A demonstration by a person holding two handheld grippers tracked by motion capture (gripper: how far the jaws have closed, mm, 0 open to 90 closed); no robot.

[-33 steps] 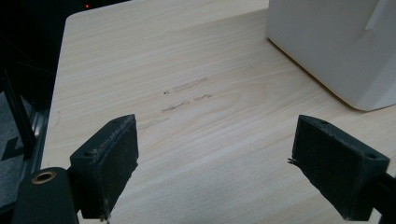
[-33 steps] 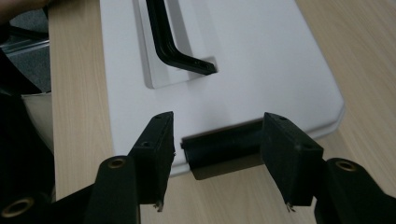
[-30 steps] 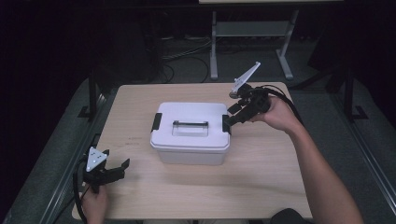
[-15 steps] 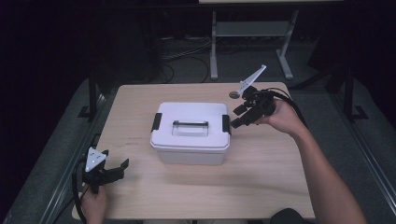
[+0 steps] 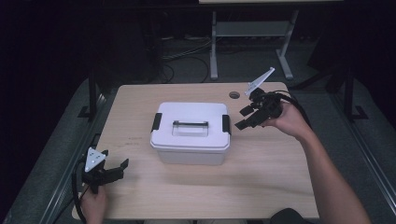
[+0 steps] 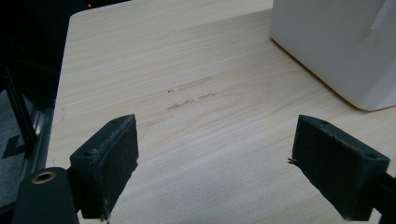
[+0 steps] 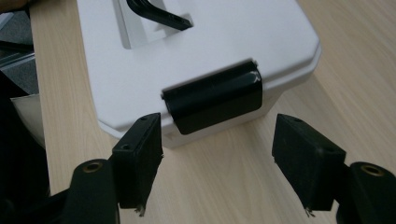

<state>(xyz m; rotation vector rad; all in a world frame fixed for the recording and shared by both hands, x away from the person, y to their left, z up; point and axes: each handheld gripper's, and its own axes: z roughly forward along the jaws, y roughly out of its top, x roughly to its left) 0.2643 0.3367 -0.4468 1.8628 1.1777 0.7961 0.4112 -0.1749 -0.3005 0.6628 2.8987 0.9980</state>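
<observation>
The white storage box (image 5: 190, 133) sits mid-table (image 5: 280, 177), lid on, the black latch (image 7: 212, 95) on its right end apparently closed. The right gripper (image 5: 246, 117) hovers just beside that latch; its jaws, having just been opening, hold nothing. The left gripper (image 5: 114, 171) rests apart from the box, jaws spread and empty. Unlatching likely remains.

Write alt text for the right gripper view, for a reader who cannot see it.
The right gripper stands open just short of the black latch on the end of a white lidded box, its jaws having just been opening with nothing between them. The box sits on a light wooden table, and part of its black carry handle shows at the top.
</observation>
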